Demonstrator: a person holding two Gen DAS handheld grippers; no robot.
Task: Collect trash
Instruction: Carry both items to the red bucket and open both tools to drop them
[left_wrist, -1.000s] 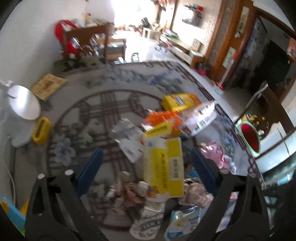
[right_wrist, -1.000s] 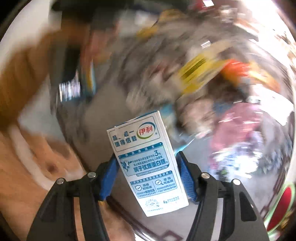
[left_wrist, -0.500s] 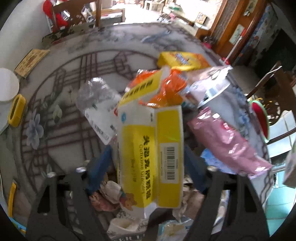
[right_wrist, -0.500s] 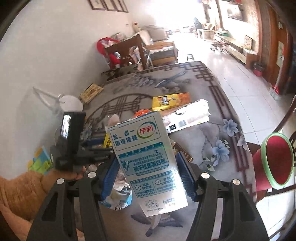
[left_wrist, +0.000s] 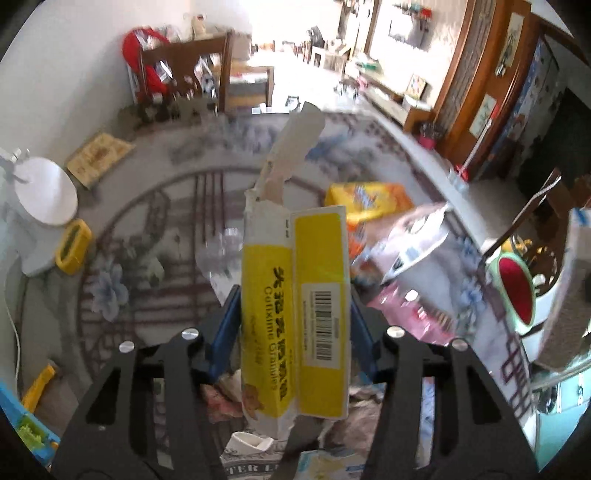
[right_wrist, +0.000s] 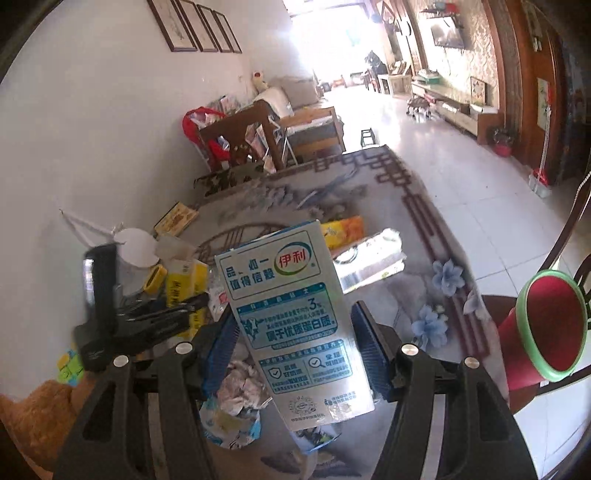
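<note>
My left gripper (left_wrist: 293, 328) is shut on a yellow and white medicine box (left_wrist: 295, 310) with a torn open flap, held above the table. My right gripper (right_wrist: 293, 345) is shut on a white and teal milk carton (right_wrist: 291, 325), held upright above the table. The left gripper with its yellow box also shows in the right wrist view (right_wrist: 159, 317) at the left. A red bin with a green rim (right_wrist: 550, 332) stands right of the table; it also shows in the left wrist view (left_wrist: 515, 291). More trash lies on the table: an orange-yellow box (left_wrist: 369, 201), a silver wrapper (left_wrist: 417, 236), a pink wrapper (left_wrist: 410, 310).
The table has a grey patterned cloth (right_wrist: 417, 229). A white fan (left_wrist: 44, 195), a yellow tape holder (left_wrist: 72, 245) and a small book (left_wrist: 99, 158) sit at the left. Crumpled paper and wrappers (right_wrist: 236, 402) lie near the front. Wooden chairs (right_wrist: 266, 136) stand at the far end.
My left gripper closed on the yellow box and lifted it off the pile. My right gripper swung round with the milk carton and now holds steady above the table.
</note>
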